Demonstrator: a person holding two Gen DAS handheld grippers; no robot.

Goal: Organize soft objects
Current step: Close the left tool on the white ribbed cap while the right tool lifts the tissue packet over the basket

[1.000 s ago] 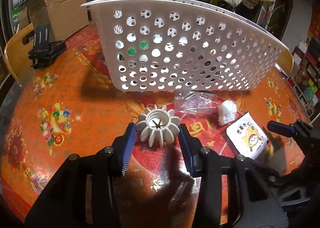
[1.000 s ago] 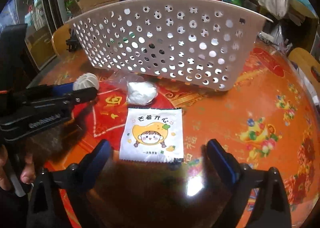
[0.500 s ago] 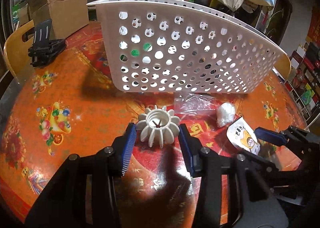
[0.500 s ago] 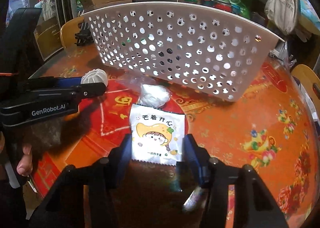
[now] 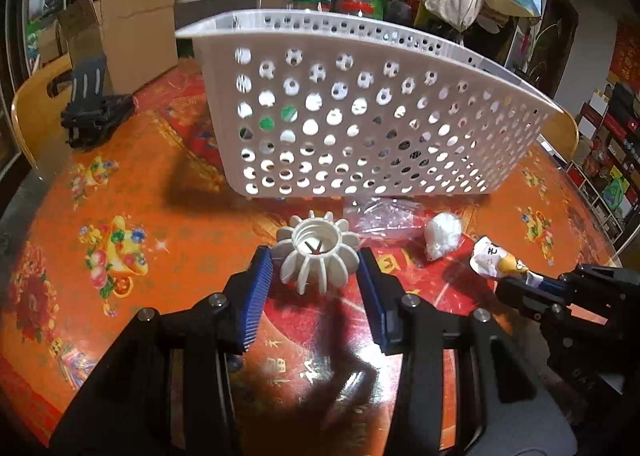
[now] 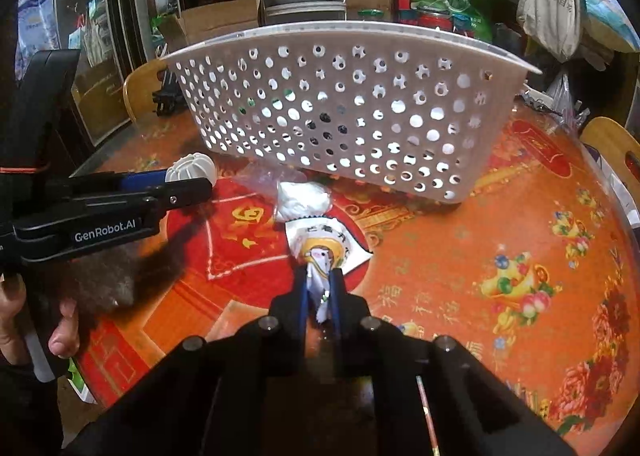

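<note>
A white ribbed soft ball (image 5: 320, 244) sits between the blue pads of my left gripper (image 5: 314, 256), which is shut on it just above the orange table. From the right wrist view the ball (image 6: 192, 170) shows at that gripper's tip (image 6: 188, 184). My right gripper (image 6: 320, 276) has its jaws closing on a white packet with a cartoon face (image 6: 324, 240), and the packet is pinched and crumpled between the pads. The packet (image 5: 494, 258) and right gripper (image 5: 516, 284) also show at the right of the left wrist view. A white perforated basket (image 5: 360, 124) stands behind.
A crumpled white wad (image 5: 442, 234) and a clear plastic bag (image 5: 380, 216) lie in front of the basket (image 6: 340, 112). A black folding stand (image 5: 92, 116) sits at the far left of the table. A cardboard box (image 5: 120, 28), wooden chairs and bags ring the table.
The right gripper's jaws came together from wide apart onto the packet, squeezing it into a narrow fold. The left gripper kept its hold on the ribbed ball.
</note>
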